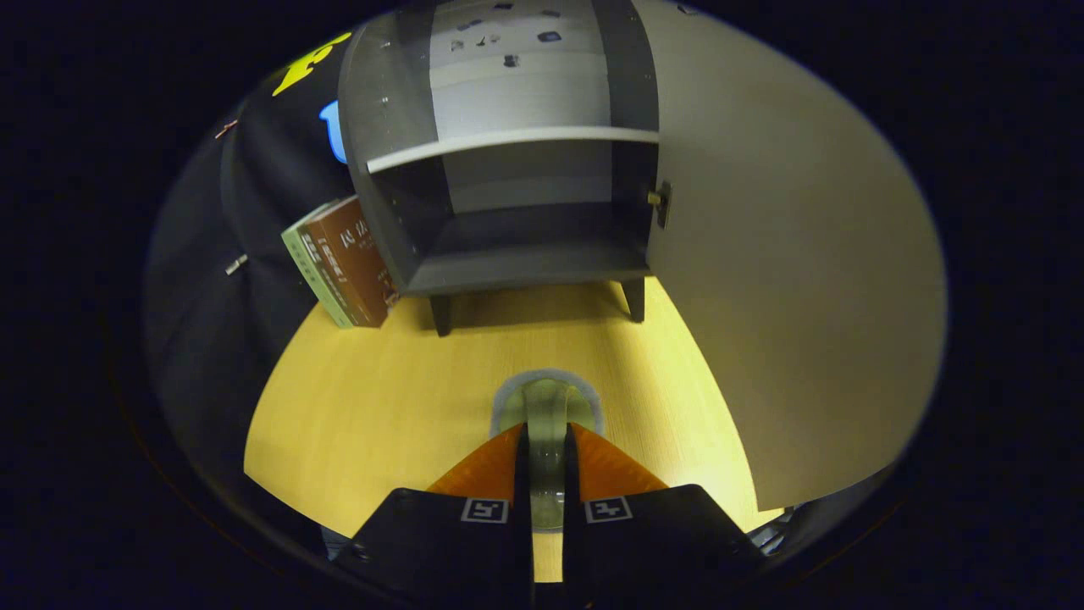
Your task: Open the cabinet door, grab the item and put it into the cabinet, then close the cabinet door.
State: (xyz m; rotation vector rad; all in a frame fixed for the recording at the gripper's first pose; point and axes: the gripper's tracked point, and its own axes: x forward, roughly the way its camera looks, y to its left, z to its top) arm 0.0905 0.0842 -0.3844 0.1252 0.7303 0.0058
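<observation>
Clamping a clear glass [547, 424] between both fingers [491, 466], the gripper [546, 445] hovers over the bench [381, 398], facing the far cabinet [508, 203] with its door [788, 280] open at right

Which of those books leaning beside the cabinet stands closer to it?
The brown book, leaning against the grey cabinet; the green book stands outside it.

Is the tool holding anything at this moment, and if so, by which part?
Yes. The tool is shut on a clear glass cup, both fingers pinching its near rim and wall. The cup rides over the wooden table, before the open cabinet.
</observation>
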